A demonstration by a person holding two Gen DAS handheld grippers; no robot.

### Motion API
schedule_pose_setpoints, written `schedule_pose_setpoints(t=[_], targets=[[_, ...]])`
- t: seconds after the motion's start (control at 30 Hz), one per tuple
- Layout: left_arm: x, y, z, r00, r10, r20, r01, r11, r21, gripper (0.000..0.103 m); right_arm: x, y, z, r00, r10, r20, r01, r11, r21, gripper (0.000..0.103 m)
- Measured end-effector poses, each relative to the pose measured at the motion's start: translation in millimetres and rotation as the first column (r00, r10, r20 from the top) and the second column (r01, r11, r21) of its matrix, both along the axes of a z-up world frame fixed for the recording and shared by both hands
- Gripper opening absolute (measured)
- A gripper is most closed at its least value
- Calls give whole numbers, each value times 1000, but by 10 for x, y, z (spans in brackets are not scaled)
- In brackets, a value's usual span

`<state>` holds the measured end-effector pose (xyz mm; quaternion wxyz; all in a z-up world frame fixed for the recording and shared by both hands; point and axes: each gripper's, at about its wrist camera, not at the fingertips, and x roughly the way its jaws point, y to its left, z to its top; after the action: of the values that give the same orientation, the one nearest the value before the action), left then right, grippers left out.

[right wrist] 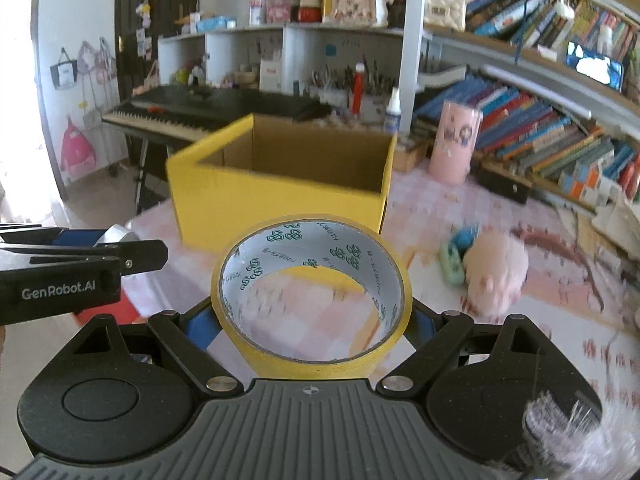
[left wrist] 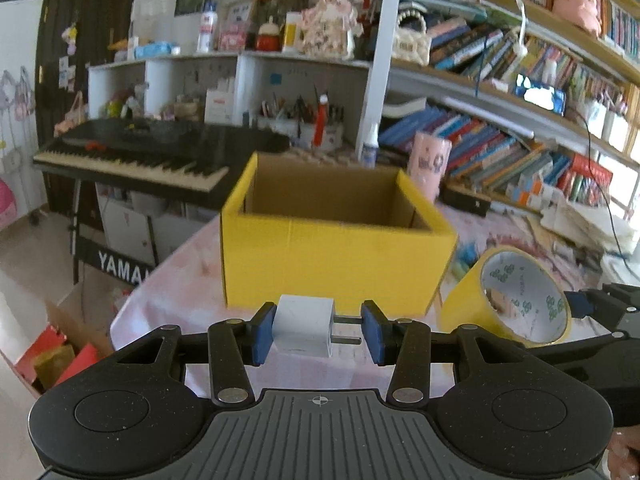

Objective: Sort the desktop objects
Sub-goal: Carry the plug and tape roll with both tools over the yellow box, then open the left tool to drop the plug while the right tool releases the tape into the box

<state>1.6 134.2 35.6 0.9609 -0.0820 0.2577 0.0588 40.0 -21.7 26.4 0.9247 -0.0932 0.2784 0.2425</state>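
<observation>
My left gripper (left wrist: 318, 334) is shut on a white plug adapter (left wrist: 303, 330); one blue pad presses its body, the other its two metal prongs. It hangs above the pink tablecloth just before the open yellow cardboard box (left wrist: 336, 256). My right gripper (right wrist: 314, 326) is shut on a yellow tape roll (right wrist: 312, 296), gripped across its outer sides with the hole facing the camera. That roll (left wrist: 508, 296) shows at the right in the left wrist view. The box (right wrist: 280, 204) stands ahead and slightly left of the tape; its inside looks brown and bare.
A pink plush toy (right wrist: 496, 276) and small blue and green items (right wrist: 458, 256) lie on the table to the right. A pink cylinder (right wrist: 454, 148) stands behind the box. Bookshelves (right wrist: 540, 132) fill the right; a keyboard piano (left wrist: 132, 156) stands beyond the table's left edge.
</observation>
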Motion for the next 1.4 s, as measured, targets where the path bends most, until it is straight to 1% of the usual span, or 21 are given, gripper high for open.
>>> schedule_pose_setpoints(t=[0.23,0.43,0.57,0.67,0.9,1.0,1.07,1.13,1.2,1.37,1.4], targets=[[380,49,235,996,40,79,-42,999,19,44,490,34,288,996,55,71,-55,998,3,89],[711,76,318,991,79,106,-85,995,45,44,949,100,431,984,127,129,-126,992,-15,89],[941,85,292,990,108,88,-113,992,52,44,1221,159,472,971,185,151,-180,983,-44,89],[1075,75,251,991,120,64,-124,991,59,44,1397,217,457,960,235,150,-225,971,-79,89],[1412,78,54,991,129,-32,-127,989,74,44,1777,369,343,933,329,147,-303,937,-174,89],[1513,72,-33,990,124,-65,-119,990,77,44,1903,436,280,912,387,135,-352,908,-226,89],[1571,68,-76,989,127,-82,-120,989,83,44,1977,494,221,888,441,127,-396,876,-276,89],[1619,82,-114,987,130,-95,-124,990,65,44,2047,549,155,863,491,122,-433,841,-325,89],[1675,82,-146,985,132,-110,-126,990,64,44,2117,604,92,840,531,108,-465,809,-360,89],[1809,89,-222,980,129,-151,-117,989,87,44,2311,735,4,792,609,47,-545,738,-397,89],[1834,99,-249,977,136,-165,-123,988,88,44,2333,767,-20,775,630,41,-559,715,-420,89]])
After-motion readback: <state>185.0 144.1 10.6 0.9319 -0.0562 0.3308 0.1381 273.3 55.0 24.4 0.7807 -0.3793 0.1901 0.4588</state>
